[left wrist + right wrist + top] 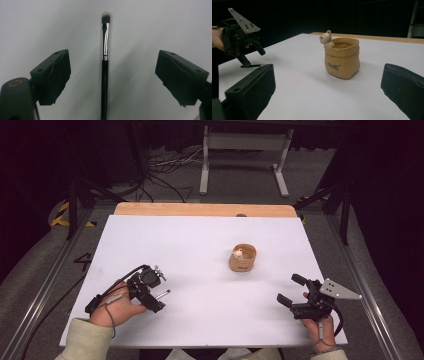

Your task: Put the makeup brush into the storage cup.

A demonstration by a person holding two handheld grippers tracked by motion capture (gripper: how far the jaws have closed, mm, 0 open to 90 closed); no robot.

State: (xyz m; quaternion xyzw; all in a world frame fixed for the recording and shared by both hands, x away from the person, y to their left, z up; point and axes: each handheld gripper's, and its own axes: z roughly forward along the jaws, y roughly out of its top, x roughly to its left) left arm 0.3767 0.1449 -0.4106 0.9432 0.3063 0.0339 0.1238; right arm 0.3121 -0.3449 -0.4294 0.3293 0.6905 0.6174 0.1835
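Note:
A slim makeup brush (105, 65) with a black handle, silver ferrule and pale tip lies flat on the white table (200, 240). My left gripper (156, 294) hovers over it at the front left, pointing down. In the left gripper view its jaws (113, 56) stand wide on either side of the handle, touching nothing. A tan sack-shaped pot (243, 258) with a small bear figure (325, 38) on its rim stands right of centre. My right gripper (291, 289) rests open at the front right, aimed at the pot (342, 58), well short of it.
A wooden strip (205, 210) runs along the table's far edge. Beyond it stand a white frame (245, 150) and loose cables (165, 175) on the floor. Metal rails (45, 285) flank the table on both sides.

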